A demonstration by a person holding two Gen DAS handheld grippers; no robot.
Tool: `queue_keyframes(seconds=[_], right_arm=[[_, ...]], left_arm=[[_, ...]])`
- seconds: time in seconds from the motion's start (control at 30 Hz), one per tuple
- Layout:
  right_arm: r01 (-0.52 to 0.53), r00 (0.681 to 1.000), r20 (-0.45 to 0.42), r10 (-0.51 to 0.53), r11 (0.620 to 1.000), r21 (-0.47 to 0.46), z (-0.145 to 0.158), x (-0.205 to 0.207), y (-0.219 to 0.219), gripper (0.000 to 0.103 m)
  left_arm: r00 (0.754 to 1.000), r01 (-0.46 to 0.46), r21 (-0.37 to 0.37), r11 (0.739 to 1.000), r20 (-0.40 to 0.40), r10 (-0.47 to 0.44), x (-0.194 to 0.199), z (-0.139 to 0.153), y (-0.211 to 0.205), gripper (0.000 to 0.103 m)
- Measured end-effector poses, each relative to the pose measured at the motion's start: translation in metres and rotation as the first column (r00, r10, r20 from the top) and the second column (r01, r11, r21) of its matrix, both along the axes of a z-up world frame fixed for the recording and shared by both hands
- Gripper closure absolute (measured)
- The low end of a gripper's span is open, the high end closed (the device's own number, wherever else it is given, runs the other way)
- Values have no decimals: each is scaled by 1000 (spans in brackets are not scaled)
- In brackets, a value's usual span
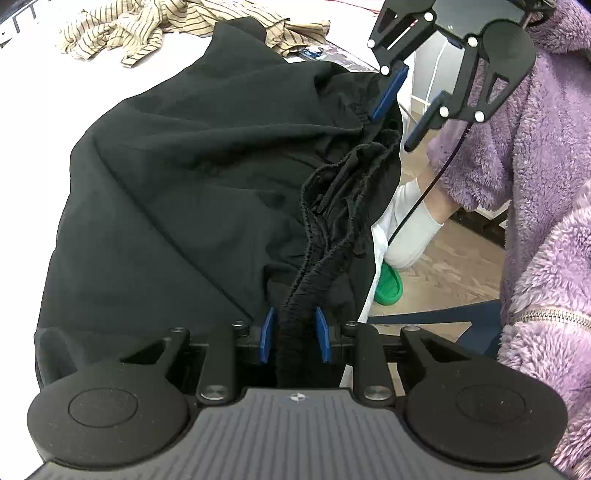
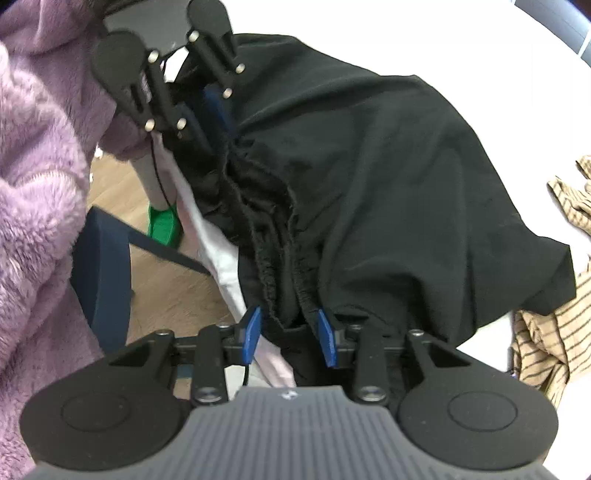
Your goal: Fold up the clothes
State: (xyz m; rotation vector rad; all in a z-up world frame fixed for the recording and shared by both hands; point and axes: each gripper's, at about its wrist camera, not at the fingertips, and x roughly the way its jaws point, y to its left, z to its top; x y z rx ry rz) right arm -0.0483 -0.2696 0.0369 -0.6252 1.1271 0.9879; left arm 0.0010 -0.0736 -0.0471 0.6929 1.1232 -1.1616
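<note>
Left wrist view: left tongs (image 1: 294, 334) grip black garment's (image 1: 177, 177) elastic waistband (image 1: 314, 266); right tongs (image 2: 290, 332) clamp the waistband's opposite end.

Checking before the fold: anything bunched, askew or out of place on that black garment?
The black garment isn't flat: its elastic waistband is gathered between the left gripper and right gripper, sagging over the table edge. A striped garment lies crumpled beyond.

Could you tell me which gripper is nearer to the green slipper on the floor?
Hard to say; probably the left. The left gripper and right gripper both hold the black garment's waistband at the table edge, above the green slipper, which sits lower in the left view.
</note>
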Motion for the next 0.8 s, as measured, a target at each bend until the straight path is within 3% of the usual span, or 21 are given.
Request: queue_keyframes(seconds=[0.2,0.27,0.33,0.43,0.47,0.53,0.6,0.8], right_arm=[[-27,999,42,28,999,-27,-8,5,11,65],[-21,999,23,23,999,-48,-15,10,14,58],[17,1000,-8,-18,999,-43,-18,19,9,58],[87,994,-62,-88,996,-17,-19,30,-3,60],[93,993,-65,-94,996,-13,-18,29,-5,66],[69,997,-35,-70,998,-7,-12,21,-7,83],[43,999,10,-43,999,4,-2,11,-7,89],[-26,984,176,23,1000,16,40,-16,-3,90]], left_arm=[[1000,-1,7,1000,5,1,1,1,-3,80],[1000,-8,5,1000,3,8,1,1,-3,79],[1000,-14,1,1000,3,14,0,1,-3,79],[1000,-14,-15,1000,7,14,-2,3,-2,77],[1000,-9,-24,1000,12,10,-3,5,-2,76],[1000,-5,-50,999,27,6,-3,10,-1,67],[999,-9,-91,996,45,13,-2,19,0,58],[1000,7,-190,982,31,-1,7,37,-6,53]])
